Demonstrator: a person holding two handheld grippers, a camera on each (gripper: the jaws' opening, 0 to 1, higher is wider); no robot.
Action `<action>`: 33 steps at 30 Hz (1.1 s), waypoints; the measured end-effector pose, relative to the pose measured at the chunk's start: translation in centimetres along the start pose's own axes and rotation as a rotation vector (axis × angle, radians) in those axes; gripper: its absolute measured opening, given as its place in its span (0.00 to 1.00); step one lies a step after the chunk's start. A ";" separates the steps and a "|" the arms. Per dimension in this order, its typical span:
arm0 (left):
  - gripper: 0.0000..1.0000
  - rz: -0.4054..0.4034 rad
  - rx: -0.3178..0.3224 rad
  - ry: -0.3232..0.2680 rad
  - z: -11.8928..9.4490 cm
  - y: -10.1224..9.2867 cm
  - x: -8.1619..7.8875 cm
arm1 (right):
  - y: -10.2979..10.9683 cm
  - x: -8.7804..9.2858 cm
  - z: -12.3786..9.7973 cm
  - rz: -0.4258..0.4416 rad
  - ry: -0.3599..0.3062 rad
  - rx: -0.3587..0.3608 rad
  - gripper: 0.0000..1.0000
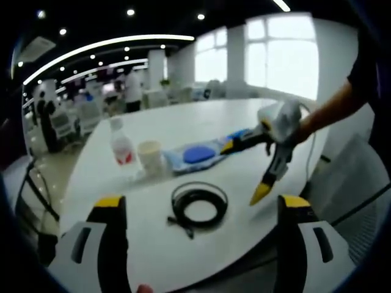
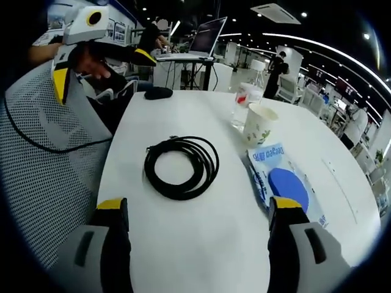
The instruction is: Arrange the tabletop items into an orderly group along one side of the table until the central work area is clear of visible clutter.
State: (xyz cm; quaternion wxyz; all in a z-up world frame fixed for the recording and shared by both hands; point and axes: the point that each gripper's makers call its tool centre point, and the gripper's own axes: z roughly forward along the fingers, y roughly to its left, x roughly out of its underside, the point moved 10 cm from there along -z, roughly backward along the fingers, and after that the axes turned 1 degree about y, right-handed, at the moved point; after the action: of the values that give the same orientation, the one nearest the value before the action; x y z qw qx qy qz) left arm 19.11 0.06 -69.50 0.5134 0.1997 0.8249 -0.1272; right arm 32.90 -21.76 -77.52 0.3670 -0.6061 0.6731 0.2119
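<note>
- The white table (image 2: 201, 244) carries everything.
- The blue packet (image 2: 282, 183) lies lengthwise before the right-hand jaw.
- The coiled cable (image 2: 181, 166) lies centred ahead of the right gripper (image 2: 198, 223), nearer than the left gripper (image 1: 198, 223); both jaws wide, empty.

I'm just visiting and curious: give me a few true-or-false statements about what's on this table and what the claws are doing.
1. The cable lies coiled on the table. True.
2. The right claw grips the cable. False: it is open, holding nothing.
3. The paper cup stands upright beside the bottle. True.
4. The blue packet sits inside the cup. False: it lies flat on the table next to it.
5. The left claw is open. True.
</note>
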 end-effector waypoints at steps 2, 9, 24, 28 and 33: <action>1.00 -0.001 0.002 0.000 0.0 0.0 0.0 | 0.1 -0.1 0.3 0.003 -0.005 0.000 0.93; 1.00 -0.004 0.005 0.000 0.0 0.0 0.0 | 0.5 -0.2 1.4 -0.001 -0.018 -0.008 0.88; 0.99 -0.007 0.010 0.002 0.1 0.1 0.0 | 1.3 -0.5 3.7 0.010 -0.027 -0.026 0.78; 0.99 -0.007 0.009 0.002 0.1 0.2 0.0 | 1.3 -0.5 4.2 0.016 -0.034 -0.028 0.75; 0.98 -0.010 0.011 0.006 0.1 0.2 0.1 | 1.6 -0.7 4.9 0.029 -0.034 -0.037 0.67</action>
State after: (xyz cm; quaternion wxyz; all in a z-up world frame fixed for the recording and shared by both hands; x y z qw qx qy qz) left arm 19.28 0.21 -69.60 0.5091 0.1988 0.8267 -0.1338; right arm 32.47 -17.41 -80.35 0.3641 -0.5993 0.6714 0.2396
